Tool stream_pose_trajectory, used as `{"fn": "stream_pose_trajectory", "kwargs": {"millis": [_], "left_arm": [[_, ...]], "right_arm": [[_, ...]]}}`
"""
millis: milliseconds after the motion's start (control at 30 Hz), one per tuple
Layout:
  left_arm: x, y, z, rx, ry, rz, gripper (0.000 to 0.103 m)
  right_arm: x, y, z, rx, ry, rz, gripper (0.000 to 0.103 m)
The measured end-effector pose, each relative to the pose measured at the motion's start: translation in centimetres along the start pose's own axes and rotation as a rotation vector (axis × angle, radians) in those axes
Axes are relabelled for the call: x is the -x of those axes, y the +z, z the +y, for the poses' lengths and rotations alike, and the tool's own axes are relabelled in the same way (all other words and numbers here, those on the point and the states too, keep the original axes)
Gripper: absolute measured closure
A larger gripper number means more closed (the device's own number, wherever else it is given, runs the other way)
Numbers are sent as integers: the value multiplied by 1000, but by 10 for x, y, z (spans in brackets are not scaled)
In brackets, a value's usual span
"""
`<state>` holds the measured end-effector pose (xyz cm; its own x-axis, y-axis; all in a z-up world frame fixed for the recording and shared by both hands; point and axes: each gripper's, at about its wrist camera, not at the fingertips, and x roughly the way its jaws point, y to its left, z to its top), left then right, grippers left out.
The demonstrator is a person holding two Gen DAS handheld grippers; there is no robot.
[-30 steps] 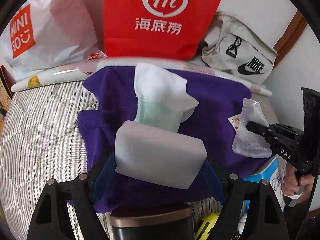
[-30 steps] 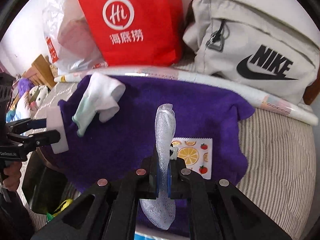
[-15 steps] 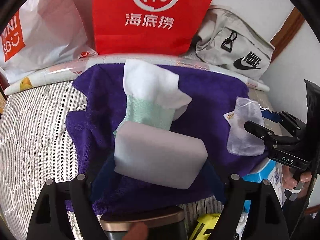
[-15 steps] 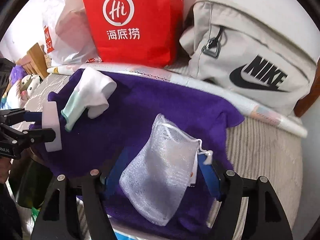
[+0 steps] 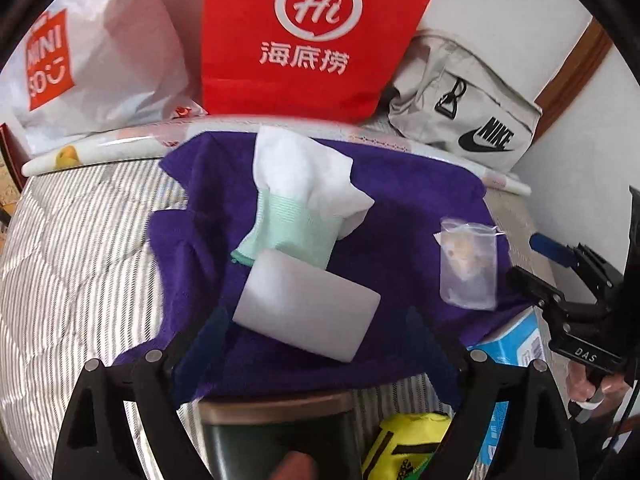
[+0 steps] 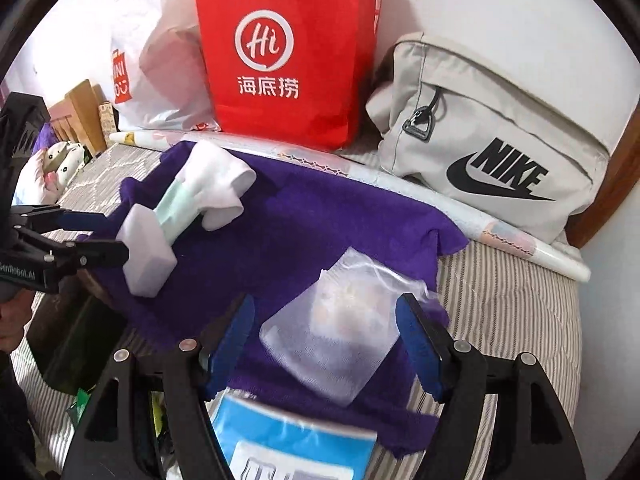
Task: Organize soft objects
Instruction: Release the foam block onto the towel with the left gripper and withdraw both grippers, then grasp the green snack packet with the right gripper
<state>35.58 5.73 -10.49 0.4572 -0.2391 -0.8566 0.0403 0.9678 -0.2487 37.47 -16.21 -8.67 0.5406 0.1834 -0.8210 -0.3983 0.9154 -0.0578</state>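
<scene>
Now white sponge (image 5: 306, 304) and blurry, seemingly translucent mesh pouch (image 6: 336, 340) on purple towel (image 6: 320, 220), both jaws open.

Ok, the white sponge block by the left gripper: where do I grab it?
Grip the sponge block across its two short ends, coming in low with the left gripper from its near side. It lies flat on the purple towel, and the open jaws already stand wider than it.

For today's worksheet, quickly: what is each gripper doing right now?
Left gripper: open, holding nothing; the white sponge lies between its fingers.
Right gripper: open, holding nothing; the mesh pouch lies between its fingers.
</scene>
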Motion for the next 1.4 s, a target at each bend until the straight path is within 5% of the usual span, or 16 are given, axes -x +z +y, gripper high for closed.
{"fn": "stream_pose_trajectory", "kwargs": {"millis": [300,533,867,1200,1400], "left_arm": [[58,-31,12,44,13,-113,17],[111,-83,29,66,-17,-263,17],[121,-144,54,105,-10,-241,17],[103,-192,70,95,-81,-175,16],[99,-209,85,108,-62,-150,16]], "right_arm": [[42,-27,19,-44,40,-42,30],[79,-72,61,-78,160,-51,30],[98,-127,127,-101,236,7,33],[78,-143,149,-179,178,52,41],[56,-144,161,-179,128,85,47]]}}
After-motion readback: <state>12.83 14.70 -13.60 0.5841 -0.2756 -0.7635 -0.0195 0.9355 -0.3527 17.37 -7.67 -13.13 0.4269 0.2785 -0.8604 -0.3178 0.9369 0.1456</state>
